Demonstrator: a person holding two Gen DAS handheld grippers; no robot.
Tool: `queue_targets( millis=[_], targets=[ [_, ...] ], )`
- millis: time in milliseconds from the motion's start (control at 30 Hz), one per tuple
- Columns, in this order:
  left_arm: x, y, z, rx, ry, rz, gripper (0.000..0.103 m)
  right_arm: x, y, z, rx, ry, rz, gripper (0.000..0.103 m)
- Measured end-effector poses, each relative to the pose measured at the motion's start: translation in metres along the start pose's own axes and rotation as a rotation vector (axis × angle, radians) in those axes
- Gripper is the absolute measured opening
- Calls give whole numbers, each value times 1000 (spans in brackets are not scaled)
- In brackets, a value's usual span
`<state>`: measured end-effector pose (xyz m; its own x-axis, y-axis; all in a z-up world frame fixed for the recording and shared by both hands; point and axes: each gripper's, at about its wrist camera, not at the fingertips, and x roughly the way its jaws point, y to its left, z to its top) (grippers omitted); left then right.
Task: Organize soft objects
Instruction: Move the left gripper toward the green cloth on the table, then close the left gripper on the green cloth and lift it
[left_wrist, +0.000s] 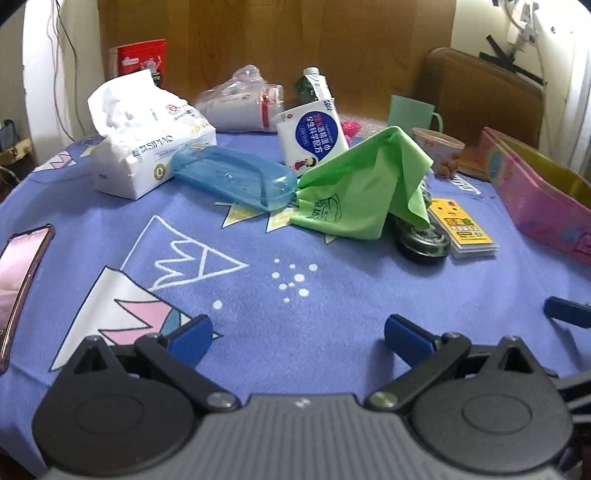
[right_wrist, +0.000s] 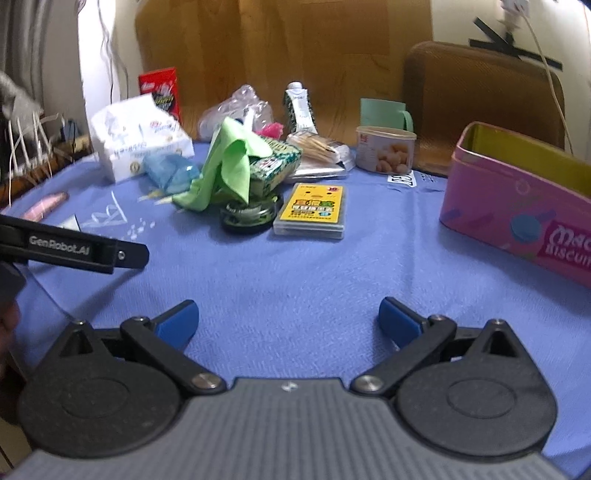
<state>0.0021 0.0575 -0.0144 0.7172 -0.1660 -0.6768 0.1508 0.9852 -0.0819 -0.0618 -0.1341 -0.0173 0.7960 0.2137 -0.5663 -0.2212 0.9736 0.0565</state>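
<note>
Bare worktop (right_wrist: 295, 266) lies open in front; clutter crowds behind the green cloth (left_wrist: 362, 184), the pink tin (right_wrist: 517, 206) walls the right.

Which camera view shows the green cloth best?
The left wrist view shows the green cloth best: it appears large, sharp and spread like a tent, with its printed logo visible. In the right wrist view the same cloth looks smaller and blurrier, seen from the side, draped over a green box.
</note>
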Motion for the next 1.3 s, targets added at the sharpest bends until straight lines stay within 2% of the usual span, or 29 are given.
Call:
queue_targets(
  millis=[133,200,233,400,467,533,600,633,667,733,867,933,1000,1033,1100,1133,1167,1300],
  targets=[
    [-13,22,4,-57,-45,-65,103,4,-2,9,-5,36,20,103],
    [-20,30,5,-66,-77,-66,103,1,-9,20,62,-3,88,102],
    [-23,35,6,-74,-88,-73,103,0,-6,27,58,-23,99,96],
    [-34,56,5,-133,-106,-150,102,18,31,67,-198,-154,70,80],
    [-36,61,3,-153,-105,-175,102,39,40,83,-239,-157,63,63],
    [-39,65,-1,-166,-110,-189,99,58,44,94,-264,-147,54,54],
    [-43,72,-5,-184,-118,-213,97,74,48,98,-297,-125,34,36],
    [-44,76,-7,-196,-124,-230,97,77,48,99,-289,-105,49,14],
    [-46,81,-10,-211,-133,-253,97,76,47,97,-271,-92,75,7],
    [-46,86,-14,-227,-141,-274,96,63,54,91,-285,-89,146,7],
    [-39,91,-17,-240,-121,-330,92,21,76,56,-357,-47,317,7],
    [-36,90,-17,-239,-110,-352,91,9,84,42,-387,-29,360,7],
    [-34,85,-17,-226,-97,-364,88,3,89,33,-406,-37,358,10],
    [-33,81,-17,-216,-91,-370,87,1,88,30,-402,-39,356,14],
    [-32,75,-16,-199,-85,-381,87,1,82,30,-370,-29,362,34],
    [-32,72,-17,-193,-85,-384,87,0,80,30,-352,-31,359,54],
    [-32,70,-16,-187,-86,-386,87,-2,75,32,-336,-40,355,64],
    [-31,65,-15,-187,-83,-394,91,1,70,34,-304,-34,365,69]
  ],
)
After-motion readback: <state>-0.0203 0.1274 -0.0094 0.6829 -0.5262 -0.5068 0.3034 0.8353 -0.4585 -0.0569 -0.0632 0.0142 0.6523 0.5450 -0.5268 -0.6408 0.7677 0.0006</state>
